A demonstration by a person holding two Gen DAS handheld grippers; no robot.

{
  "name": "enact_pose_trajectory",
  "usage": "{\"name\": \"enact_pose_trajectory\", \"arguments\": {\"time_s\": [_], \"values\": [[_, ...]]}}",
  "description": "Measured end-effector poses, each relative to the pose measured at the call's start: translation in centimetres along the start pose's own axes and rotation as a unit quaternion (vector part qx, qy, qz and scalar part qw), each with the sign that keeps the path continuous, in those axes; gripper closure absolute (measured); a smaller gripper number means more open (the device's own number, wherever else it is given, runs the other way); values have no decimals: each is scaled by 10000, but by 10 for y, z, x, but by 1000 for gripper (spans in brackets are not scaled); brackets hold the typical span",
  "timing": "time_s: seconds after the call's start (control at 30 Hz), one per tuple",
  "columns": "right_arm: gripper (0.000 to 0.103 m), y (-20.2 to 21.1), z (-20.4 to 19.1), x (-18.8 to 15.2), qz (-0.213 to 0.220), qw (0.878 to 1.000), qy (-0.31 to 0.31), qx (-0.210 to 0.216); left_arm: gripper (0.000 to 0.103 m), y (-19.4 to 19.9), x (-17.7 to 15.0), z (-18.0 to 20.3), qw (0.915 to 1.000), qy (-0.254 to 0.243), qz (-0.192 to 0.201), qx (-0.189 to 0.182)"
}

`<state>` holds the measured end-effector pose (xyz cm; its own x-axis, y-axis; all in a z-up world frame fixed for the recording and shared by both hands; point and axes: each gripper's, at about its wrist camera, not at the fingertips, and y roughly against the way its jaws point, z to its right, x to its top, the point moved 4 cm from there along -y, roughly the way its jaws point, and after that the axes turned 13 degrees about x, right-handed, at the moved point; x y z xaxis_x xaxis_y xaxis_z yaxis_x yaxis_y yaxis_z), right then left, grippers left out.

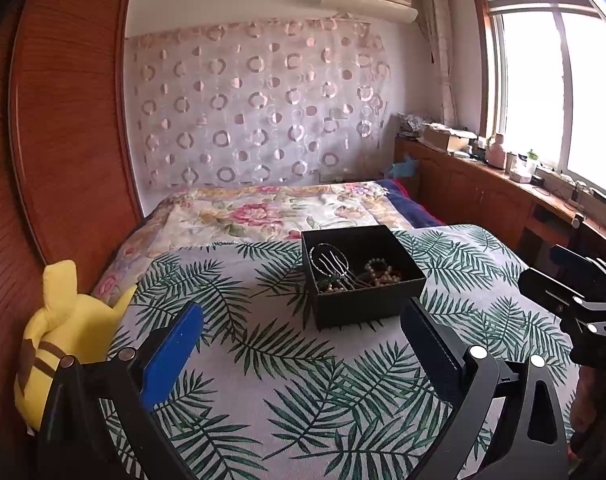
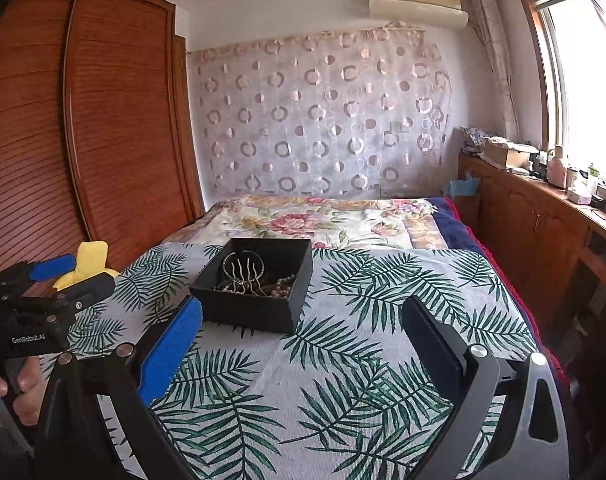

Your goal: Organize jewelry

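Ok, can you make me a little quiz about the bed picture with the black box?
1. True or false: the black box has a lid on it.
2. What yellow thing lies at the bed's left edge, beside the wardrobe?
3. Pick one: the left gripper is (A) open and holding nothing, (B) shut on a necklace, (C) inside the box.

Key:
1. False; it is open, with a hair comb and beads showing inside.
2. A plush toy.
3. A; the right gripper is open too.
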<state>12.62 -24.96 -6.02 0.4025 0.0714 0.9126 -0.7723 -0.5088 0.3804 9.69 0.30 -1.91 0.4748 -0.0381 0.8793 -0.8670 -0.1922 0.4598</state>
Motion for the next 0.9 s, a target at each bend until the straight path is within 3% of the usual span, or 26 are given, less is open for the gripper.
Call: {"name": "enact_pose_trajectory", "arguments": {"time_s": [0.9], "values": [[2, 4, 1, 0, 55, 10000, -21, -56, 8, -1, 0, -2, 10000, 31, 2, 8]]}}
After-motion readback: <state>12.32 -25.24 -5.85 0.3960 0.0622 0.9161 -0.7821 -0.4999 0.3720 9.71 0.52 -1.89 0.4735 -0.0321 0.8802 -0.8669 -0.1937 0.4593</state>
